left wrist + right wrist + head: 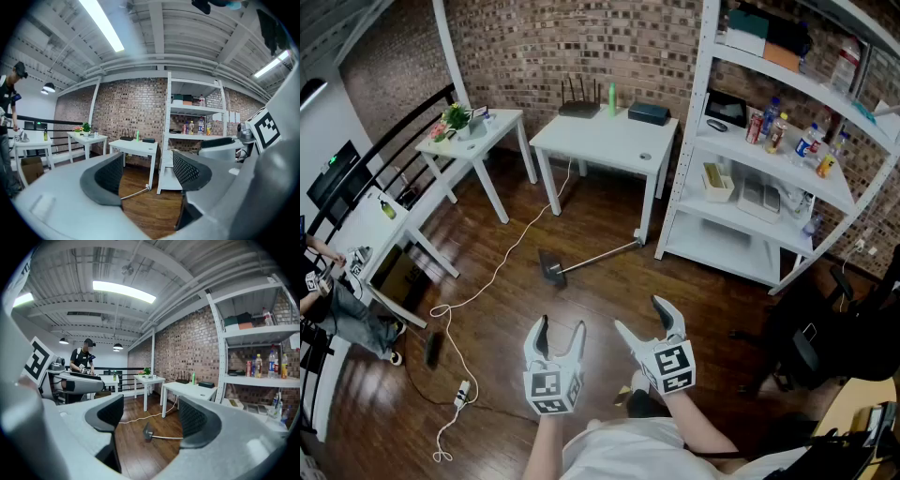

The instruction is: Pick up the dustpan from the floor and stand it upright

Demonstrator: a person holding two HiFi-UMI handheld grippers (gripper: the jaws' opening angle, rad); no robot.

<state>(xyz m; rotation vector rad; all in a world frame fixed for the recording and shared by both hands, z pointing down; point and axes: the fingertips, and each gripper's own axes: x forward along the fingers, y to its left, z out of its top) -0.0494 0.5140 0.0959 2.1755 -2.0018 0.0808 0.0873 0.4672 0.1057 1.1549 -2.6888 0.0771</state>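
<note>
Both grippers hang level over the wooden floor with nothing in them: the left gripper [561, 328] and the right gripper [644, 319] each show their jaws spread wide, with only bare floor between the pads. The dustpan [553, 268] lies flat on the floor well ahead of both, slightly nearer the left gripper's line, its long handle [600, 255] running away to the right toward a leg of the white table [600, 141].

Judging from here, the thin handle is the risk. A grip taken far from the pan would let the heavy end swing or twist in the pads, and the handle's far end could knock the table leg as it rises. A white cable [502, 267] trails just beyond the pan and might snag.

From the left gripper's own view only the handle shows between the jaws; the pan sits behind the left pad. Its shape is too small to read anywhere.
</note>
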